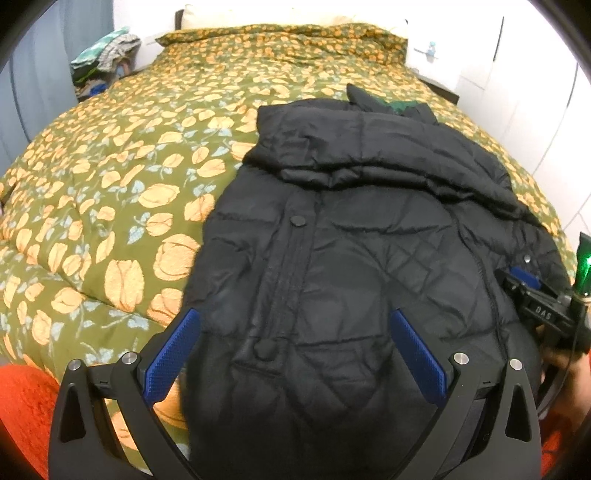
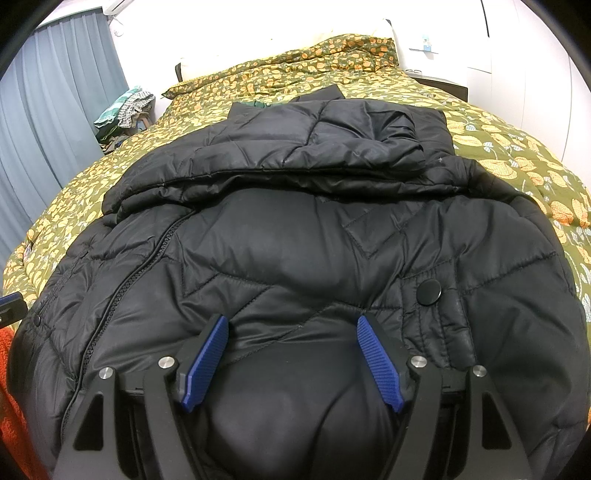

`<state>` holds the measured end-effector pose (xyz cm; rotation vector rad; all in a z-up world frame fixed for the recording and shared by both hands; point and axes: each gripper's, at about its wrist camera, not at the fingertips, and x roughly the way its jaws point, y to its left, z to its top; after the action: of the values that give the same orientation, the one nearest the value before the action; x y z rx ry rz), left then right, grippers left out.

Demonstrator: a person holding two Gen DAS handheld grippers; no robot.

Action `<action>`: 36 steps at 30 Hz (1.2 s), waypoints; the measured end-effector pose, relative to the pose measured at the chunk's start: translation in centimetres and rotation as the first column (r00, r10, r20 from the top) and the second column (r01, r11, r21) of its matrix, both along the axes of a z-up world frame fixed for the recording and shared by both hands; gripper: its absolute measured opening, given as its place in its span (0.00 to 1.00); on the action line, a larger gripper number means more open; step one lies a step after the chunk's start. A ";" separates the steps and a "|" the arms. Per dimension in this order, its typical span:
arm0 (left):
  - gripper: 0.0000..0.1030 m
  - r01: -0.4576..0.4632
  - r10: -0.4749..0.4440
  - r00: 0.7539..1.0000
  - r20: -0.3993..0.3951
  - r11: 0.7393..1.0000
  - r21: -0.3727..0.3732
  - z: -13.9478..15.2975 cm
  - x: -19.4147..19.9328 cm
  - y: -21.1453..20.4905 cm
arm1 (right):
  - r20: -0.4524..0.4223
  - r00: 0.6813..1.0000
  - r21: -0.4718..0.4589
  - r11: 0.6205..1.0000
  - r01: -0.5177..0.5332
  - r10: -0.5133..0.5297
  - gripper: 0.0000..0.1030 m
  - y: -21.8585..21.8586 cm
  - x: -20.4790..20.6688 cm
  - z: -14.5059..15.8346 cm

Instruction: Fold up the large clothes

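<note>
A black quilted puffer jacket (image 1: pixel 354 236) lies front up on the bed, with a sleeve folded across its upper part (image 2: pixel 295 147). My left gripper (image 1: pixel 295 328) stands wide open over the near hem. Its left pad (image 1: pixel 173 354) is at the jacket's left edge and its right pad (image 1: pixel 417 354) is over the fabric. My right gripper (image 2: pixel 291 332) sits at the near hem further right. A puffed bulge of jacket (image 2: pixel 288 391) fills the gap between its blue pads, which press on both sides. In the left wrist view it shows at the right edge (image 1: pixel 535 306), held by a hand.
A green bedspread with orange flowers (image 1: pixel 122 192) covers the bed, with pillows at the head (image 1: pixel 288 18). A pile of clothes (image 1: pixel 103 55) sits at the far left by a grey curtain (image 2: pixel 55 110). Orange fabric (image 1: pixel 26 406) lies at the near edge. White wardrobe doors (image 1: pixel 517 74) stand on the right.
</note>
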<state>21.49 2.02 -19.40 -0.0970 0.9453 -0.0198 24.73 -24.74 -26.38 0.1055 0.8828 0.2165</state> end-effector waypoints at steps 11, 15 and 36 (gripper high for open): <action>0.99 -0.081 0.069 0.990 -0.123 0.992 -0.097 -2.5 1.9 5.7 | 0.002 1.000 0.001 1.000 0.000 0.000 0.72 0.0 0.0 -0.1; 0.99 -0.047 0.008 0.974 -0.227 0.985 -0.165 -4.1 1.1 6.1 | -0.071 0.997 -0.006 1.000 -0.011 0.011 0.72 0.1 0.3 0.9; 0.57 0.178 -0.246 0.876 -0.414 0.964 -0.198 -5.2 -3.3 2.8 | -0.497 0.867 0.005 0.999 -0.045 0.041 0.72 -9.4 -9.5 3.3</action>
<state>18.23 4.84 -24.60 -0.1437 1.4021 -0.2872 15.19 -34.10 -23.08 0.1391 1.4046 0.2321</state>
